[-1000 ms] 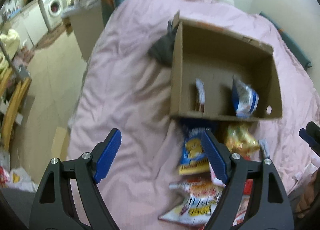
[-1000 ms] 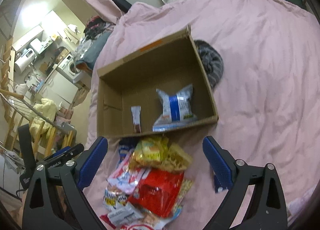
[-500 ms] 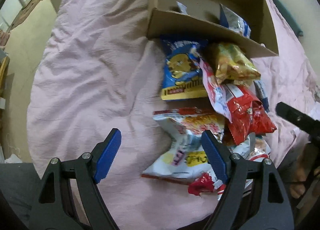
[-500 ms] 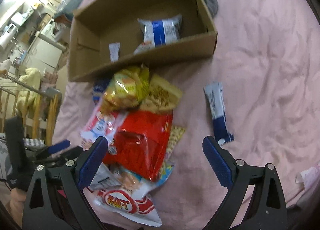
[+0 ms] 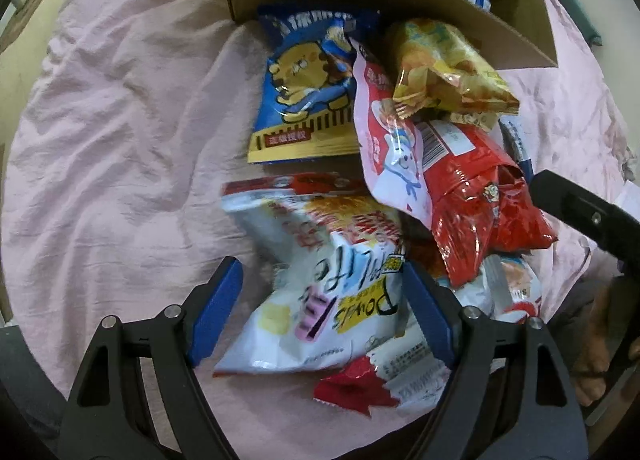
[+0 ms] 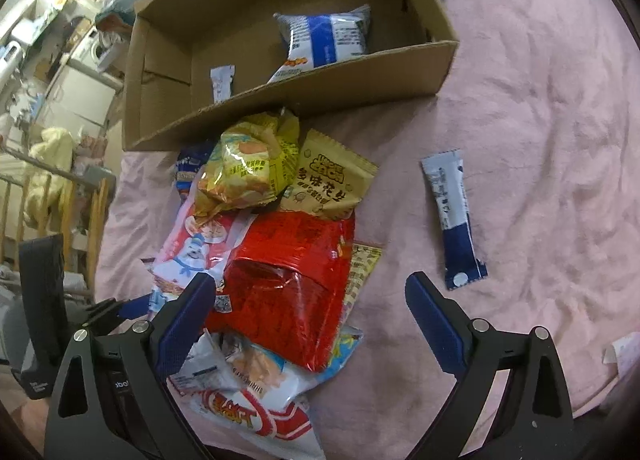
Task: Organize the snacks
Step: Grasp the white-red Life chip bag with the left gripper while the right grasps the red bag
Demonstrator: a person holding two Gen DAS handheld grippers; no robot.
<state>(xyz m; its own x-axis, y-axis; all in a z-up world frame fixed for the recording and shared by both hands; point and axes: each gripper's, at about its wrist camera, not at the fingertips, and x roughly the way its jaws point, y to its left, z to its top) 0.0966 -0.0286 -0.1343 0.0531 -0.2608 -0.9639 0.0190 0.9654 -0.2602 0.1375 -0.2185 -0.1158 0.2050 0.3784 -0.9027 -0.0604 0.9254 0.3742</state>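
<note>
Two grippers, left (image 5: 320,308) and right (image 6: 308,316), had dropped closer over the heaped snack packets (image 6: 280,260) on the pink bedsheet (image 5: 120,140), fingers apart, empty; brown cardboard box (image 6: 320,80) beyond held two packets.

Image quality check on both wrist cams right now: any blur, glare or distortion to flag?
Left wrist: motion smear on the white snack bag between the tool fingers, specular glare on the red foil bag, strong fisheye bowing of the cardboard box. Right wrist: sharper overall, glare on the yellow chip bag, blown-out bright room at top left, dark vignette in corners.
</note>
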